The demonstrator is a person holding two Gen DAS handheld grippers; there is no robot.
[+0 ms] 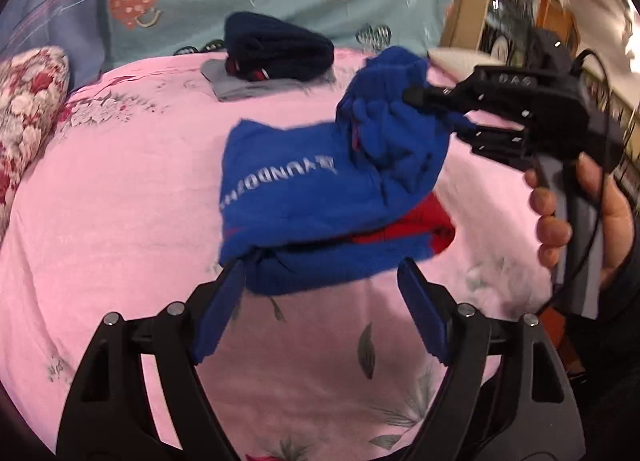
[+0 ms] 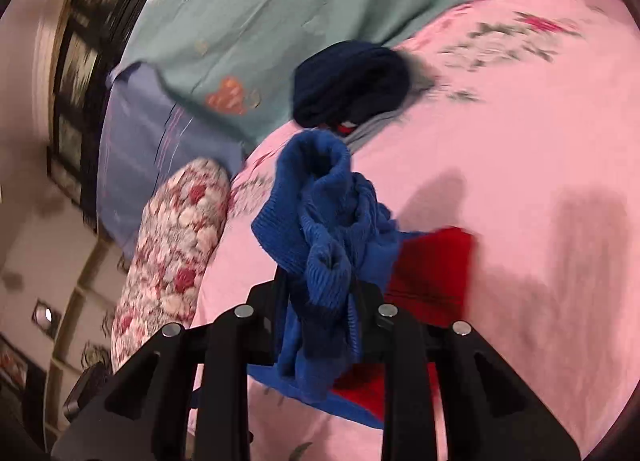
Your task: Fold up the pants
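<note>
Wide-open jaws of our left gripper (image 1: pixel 322 281) flank the blue pants' (image 1: pixel 304 197) near edge on the bed (image 1: pixel 120 189), while our right gripper (image 2: pixel 320 293) clamps the bunched cuffs aloft; we should carry them across level, edges matched.

Right gripper (image 2: pixel 320 293) fingertips are buried in bunched blue pants (image 2: pixel 320 221); pad contact is unseen. White lettering on the pants is partly cut off by a fold. The room (image 1: pixel 520 1) behind the bed is motion-blurred, contents unreadable. The pillow (image 1: pixel 28 109) is cropped at the frame edge.
</note>
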